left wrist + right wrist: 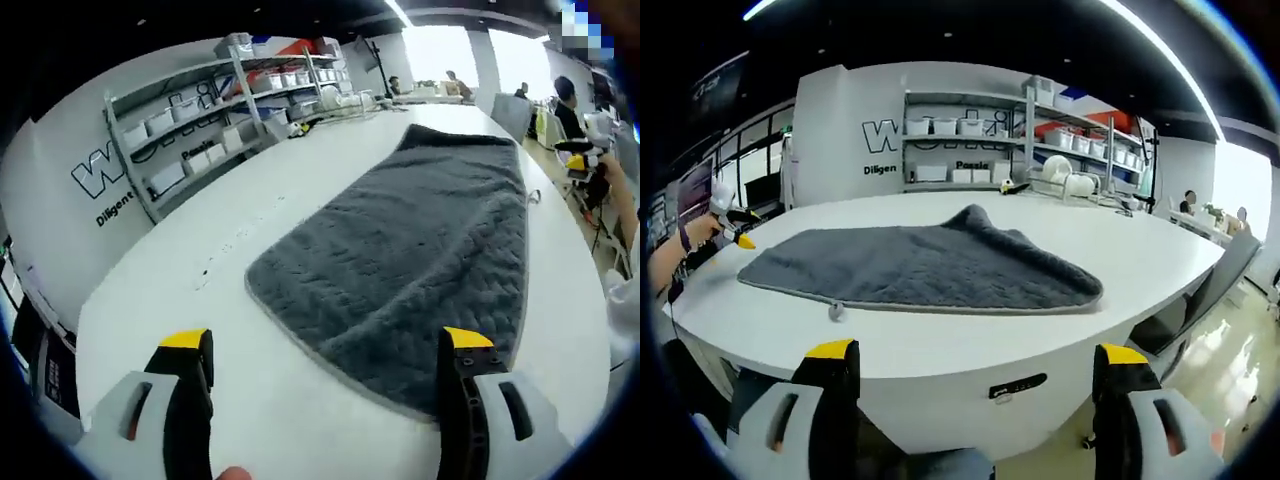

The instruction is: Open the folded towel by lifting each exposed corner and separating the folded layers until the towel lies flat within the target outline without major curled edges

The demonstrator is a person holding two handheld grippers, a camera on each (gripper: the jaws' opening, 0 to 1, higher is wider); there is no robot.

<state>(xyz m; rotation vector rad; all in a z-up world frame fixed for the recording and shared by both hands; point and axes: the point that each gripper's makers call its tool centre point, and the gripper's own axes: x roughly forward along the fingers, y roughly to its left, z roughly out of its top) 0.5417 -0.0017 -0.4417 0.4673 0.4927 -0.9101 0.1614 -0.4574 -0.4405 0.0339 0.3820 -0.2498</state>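
You had a white table before you, and a grey towel lay spread on it.

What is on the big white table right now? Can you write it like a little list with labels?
main thing: grey towel, spread over the white table
towel shape: mostly flat, one far corner humped up
left gripper: jaws wide apart, holding nothing, near the towel's rounded corner
right gripper: jaws wide apart, holding nothing, back from the table's edge
behind: shelves with white bins along the wall
people: a few, far off by the windows
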